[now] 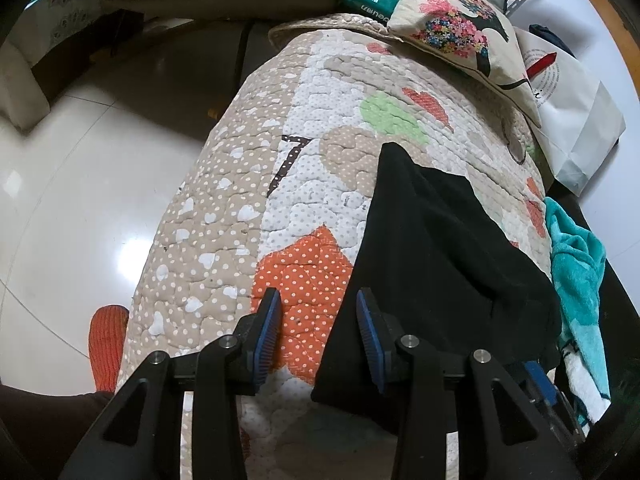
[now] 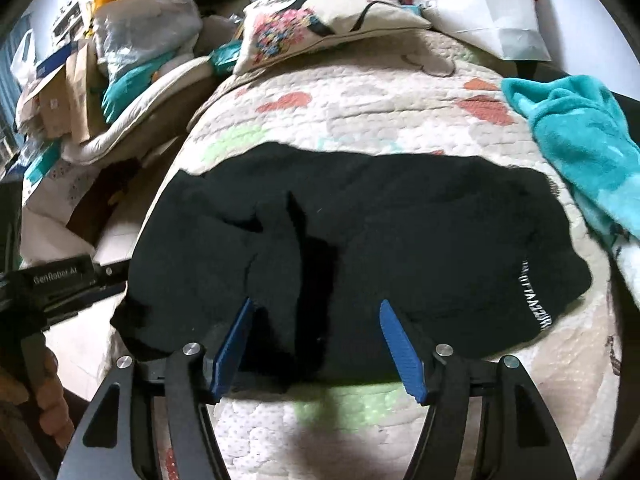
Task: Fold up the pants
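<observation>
Black pants (image 2: 360,240) lie bunched in a wide heap on a quilted patchwork cover (image 2: 360,80); a white-lettered band shows at their right end. In the left wrist view the pants (image 1: 432,248) lie right of centre. My left gripper (image 1: 318,300) is open above the cover (image 1: 240,208), its right finger over the pants' near left edge. My right gripper (image 2: 316,308) is open just above the near middle of the pants, holding nothing. The left gripper's body (image 2: 60,280) shows at the left of the right wrist view.
A floral pillow (image 1: 460,24) and a white paper bag (image 1: 572,112) lie at the cover's far end. A teal blanket (image 1: 580,280) lies to the right. Glossy tiled floor (image 1: 80,200) is on the left, with an orange slipper (image 1: 106,344). Boxes and bags (image 2: 100,60) are piled beyond.
</observation>
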